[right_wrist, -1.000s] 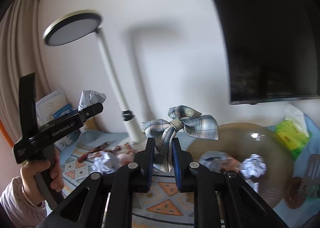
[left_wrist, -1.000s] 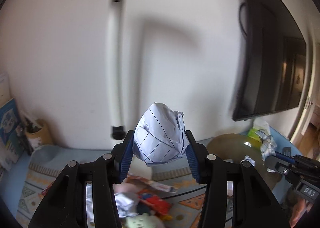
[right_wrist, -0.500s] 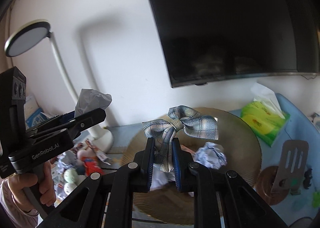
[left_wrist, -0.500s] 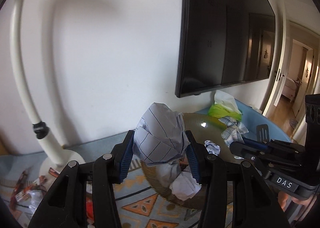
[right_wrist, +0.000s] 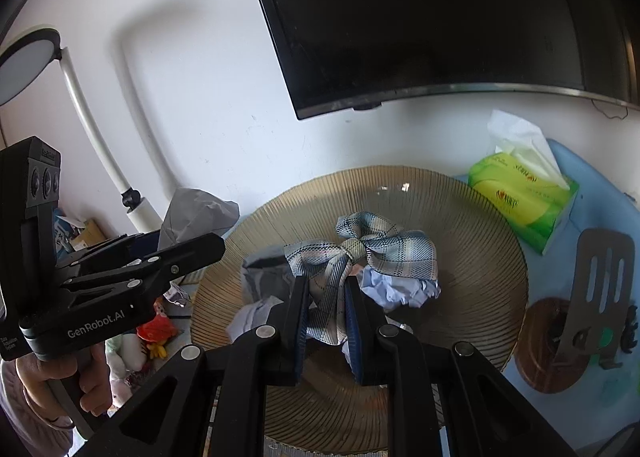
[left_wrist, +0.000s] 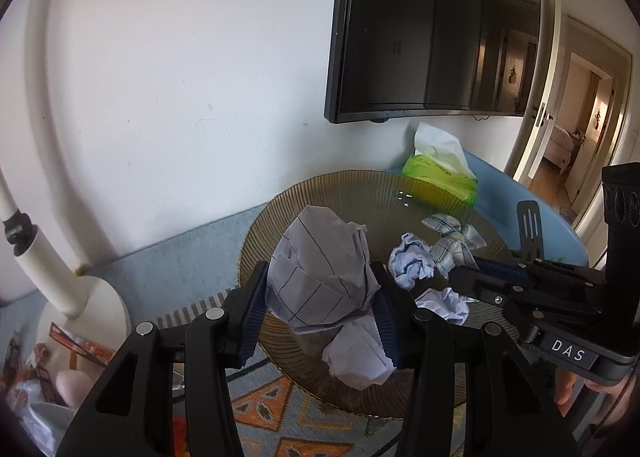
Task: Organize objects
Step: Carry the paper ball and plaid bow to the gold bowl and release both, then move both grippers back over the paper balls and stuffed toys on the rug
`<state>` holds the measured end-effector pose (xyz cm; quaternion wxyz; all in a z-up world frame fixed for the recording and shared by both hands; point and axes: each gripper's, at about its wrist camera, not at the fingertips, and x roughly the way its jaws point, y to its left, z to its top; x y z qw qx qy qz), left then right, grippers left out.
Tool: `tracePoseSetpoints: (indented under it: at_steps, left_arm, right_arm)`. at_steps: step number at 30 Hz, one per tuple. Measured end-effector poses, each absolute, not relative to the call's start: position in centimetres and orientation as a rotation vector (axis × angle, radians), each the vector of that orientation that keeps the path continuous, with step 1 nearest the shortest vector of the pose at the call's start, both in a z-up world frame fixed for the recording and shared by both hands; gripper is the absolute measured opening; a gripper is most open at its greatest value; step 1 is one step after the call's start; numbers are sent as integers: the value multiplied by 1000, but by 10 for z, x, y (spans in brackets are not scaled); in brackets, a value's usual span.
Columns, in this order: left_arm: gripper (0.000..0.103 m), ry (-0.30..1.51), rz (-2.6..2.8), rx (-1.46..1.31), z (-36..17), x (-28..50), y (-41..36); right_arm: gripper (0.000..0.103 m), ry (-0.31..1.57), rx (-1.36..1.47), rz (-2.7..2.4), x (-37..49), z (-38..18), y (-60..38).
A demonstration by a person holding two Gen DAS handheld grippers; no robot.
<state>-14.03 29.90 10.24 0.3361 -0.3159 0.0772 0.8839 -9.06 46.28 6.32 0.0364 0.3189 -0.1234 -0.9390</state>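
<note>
My left gripper [left_wrist: 320, 309] is shut on a crumpled ball of lined paper [left_wrist: 320, 273] and holds it above the near left part of a round ribbed glass plate [left_wrist: 320, 189]. My right gripper [right_wrist: 326, 321] is shut on a knotted plaid cloth [right_wrist: 360, 253] and holds it over the middle of the same plate [right_wrist: 480, 257]. Crumpled paper balls [left_wrist: 412, 261] lie in the plate. The right gripper and cloth [left_wrist: 452, 241] show at the right of the left wrist view. The left gripper with its paper [right_wrist: 196, 217] shows at the left of the right wrist view.
A green tissue box [right_wrist: 524, 201] stands behind the plate at the right. A black slotted spatula [right_wrist: 600, 289] leans on a brown coaster [right_wrist: 540, 341]. A white lamp base [left_wrist: 80, 313] and snack wrappers and small toys [right_wrist: 156, 333] sit to the left. A dark TV [left_wrist: 432, 29] hangs on the wall.
Both grippers have swung right from the lamp side and come down over the plate, each keeping its load. The plate now sits closer and lower in both views.
</note>
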Motion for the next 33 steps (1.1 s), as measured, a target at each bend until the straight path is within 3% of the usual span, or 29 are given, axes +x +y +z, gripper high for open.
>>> tracePoseSetpoints:
  at_steps: [1,2,6,7,11,21,33]
  left_arm:
    - [49,197,2301,-828,102,-141,299]
    - [57,191,2293,-837,102,-142,299]
    - [102,199,2299,-943,99,-152,297]
    - [102,185,2314,-961,98,-156,292]
    - [103,101,2301,-956,99,-160,278]
    - [103,131,2360,-908,116,-153,256]
    - [103,44,2498,-852,165,-140,160]
  right_arm:
    - [19,-381,985,-2880,-92,62,463]
    - [22,-387,996,-2869,-94,60,463]
    - [87,-408,1070,-2933,-100,57,469]
    - [103,-439,1060,-2930,-100,57,474]
    - [103,-566,1026,-2873,-96,60,483]
    - [103,-550,1001,-2851,-94,76,454]
    - [103,-488,908,-2825,-78,118,395]
